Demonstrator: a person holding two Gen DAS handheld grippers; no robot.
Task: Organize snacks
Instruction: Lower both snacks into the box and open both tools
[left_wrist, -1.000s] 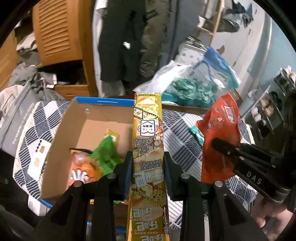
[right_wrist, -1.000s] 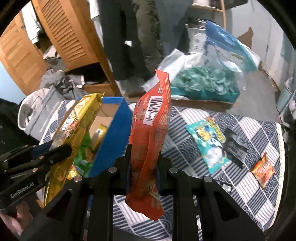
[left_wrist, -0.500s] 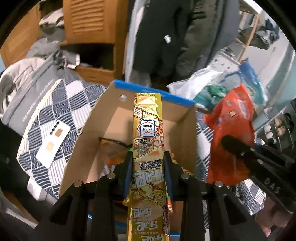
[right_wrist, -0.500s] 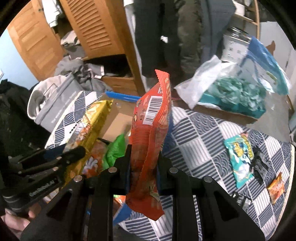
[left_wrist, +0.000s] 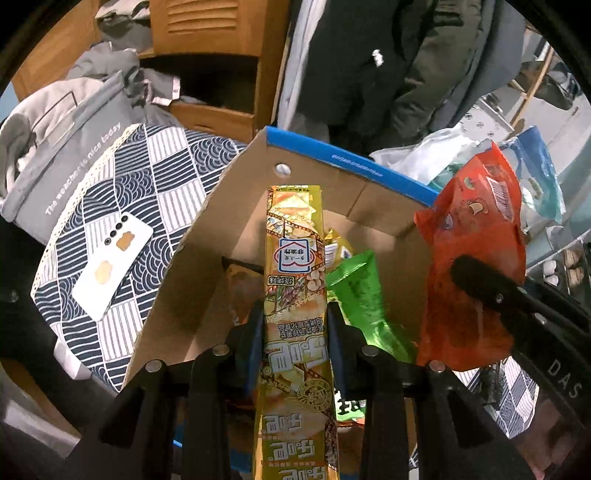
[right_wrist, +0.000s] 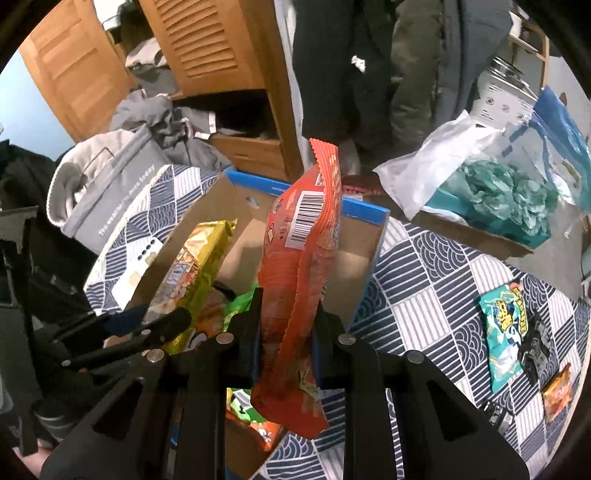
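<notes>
**Gold and orange packets held over the box**

Gold-yellow foil, a long narrow snack packet (left_wrist: 295, 280), is clamped between the jaws of the left gripper (left_wrist: 295, 328) and sticks out ahead of it over the open brown cardboard box with a blue rim (left_wrist: 207, 258). Below it in the box lies a green crinkled packet (left_wrist: 360, 295). Just to the right, the right gripper (right_wrist: 286, 332) is closed on an orange-red plastic snack packet (right_wrist: 299, 258), upright above the box's right wall. Farther right, a teal snack packet (right_wrist: 504, 332) lies on the navy-and-white patterned cloth (right_wrist: 424, 280).
</notes>
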